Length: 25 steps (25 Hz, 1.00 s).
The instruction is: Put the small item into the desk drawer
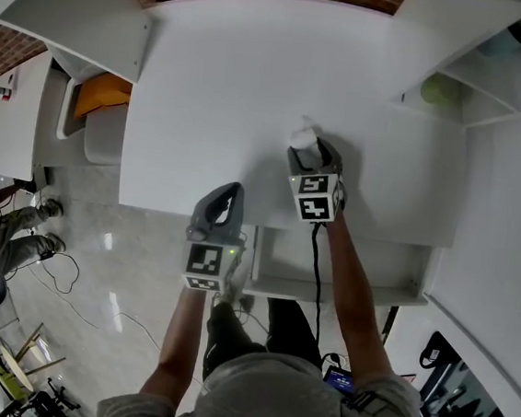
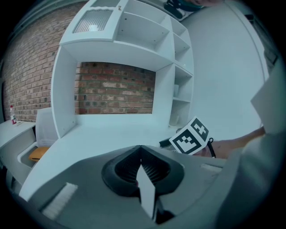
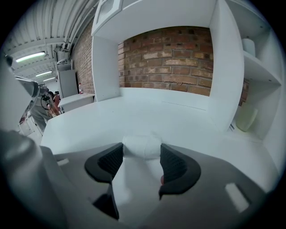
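A white bench (image 1: 236, 89) fills the centre of the head view. Just right of centre, the right gripper (image 1: 311, 153) has its fingers grasping the small white item (image 3: 142, 146), which rests on the bench. Lower down, the left gripper (image 1: 228, 193) has clenched, empty fingers, left of the open drawer (image 1: 335, 292).

the head view looks steeply down from above the person onto the white desk (image 1: 218, 87), taking in the left gripper (image 1: 232, 191), the right gripper (image 1: 306, 143) and the open drawer (image 1: 338, 262). the left gripper view rides low at the desk's front edge, facing the brick wall (image 2: 116, 89) and the shelves (image 2: 181, 80), with the right gripper's marker cube (image 2: 191, 136) at its right. the right gripper view sits close over the desktop and faces the same wall and shelves.
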Each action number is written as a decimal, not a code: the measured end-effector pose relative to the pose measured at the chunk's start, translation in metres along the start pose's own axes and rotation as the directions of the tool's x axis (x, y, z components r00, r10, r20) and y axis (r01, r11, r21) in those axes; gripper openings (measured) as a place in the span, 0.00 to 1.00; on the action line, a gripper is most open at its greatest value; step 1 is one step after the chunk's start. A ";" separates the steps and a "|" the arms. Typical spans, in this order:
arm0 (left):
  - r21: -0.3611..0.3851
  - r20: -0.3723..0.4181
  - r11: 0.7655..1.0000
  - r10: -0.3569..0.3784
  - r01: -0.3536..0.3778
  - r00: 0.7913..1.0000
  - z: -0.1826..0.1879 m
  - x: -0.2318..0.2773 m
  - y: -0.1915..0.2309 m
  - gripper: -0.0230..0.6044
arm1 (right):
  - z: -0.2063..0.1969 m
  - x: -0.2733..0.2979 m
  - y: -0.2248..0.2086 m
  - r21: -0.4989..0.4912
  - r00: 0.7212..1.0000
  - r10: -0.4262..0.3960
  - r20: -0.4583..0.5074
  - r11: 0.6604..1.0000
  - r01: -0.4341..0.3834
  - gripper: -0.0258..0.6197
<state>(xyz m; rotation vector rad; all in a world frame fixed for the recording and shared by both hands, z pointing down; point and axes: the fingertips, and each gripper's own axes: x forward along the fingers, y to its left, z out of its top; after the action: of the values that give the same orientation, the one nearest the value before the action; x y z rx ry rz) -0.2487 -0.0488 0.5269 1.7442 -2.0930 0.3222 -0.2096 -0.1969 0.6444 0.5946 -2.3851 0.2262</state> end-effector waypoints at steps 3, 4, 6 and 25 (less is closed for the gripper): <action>0.007 0.004 1.000 -0.002 0.002 1.000 0.003 -0.002 -0.002 0.06 | 0.003 -0.008 -0.001 0.006 1.000 -0.007 -0.001 1.000 0.007 0.45; 0.009 0.006 1.000 -0.003 0.002 1.000 0.004 -0.003 -0.003 0.06 | 0.005 -0.011 -0.001 0.005 1.000 -0.010 0.006 1.000 0.010 0.45; 0.013 0.014 1.000 -0.005 0.005 1.000 0.008 -0.006 -0.006 0.06 | 0.010 -0.018 -0.001 0.000 1.000 -0.012 0.022 1.000 0.012 0.45; 0.074 0.106 0.996 -0.066 0.059 0.992 0.063 -0.050 -0.058 0.06 | 0.058 -0.157 0.006 0.025 0.978 -0.055 0.202 0.998 0.051 0.45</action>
<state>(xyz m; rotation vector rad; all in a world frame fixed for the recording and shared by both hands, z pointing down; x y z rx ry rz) -0.1946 -0.0421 0.4439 1.9040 -2.1200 0.2929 -0.1385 -0.1530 0.4995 0.7203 -2.5605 0.1732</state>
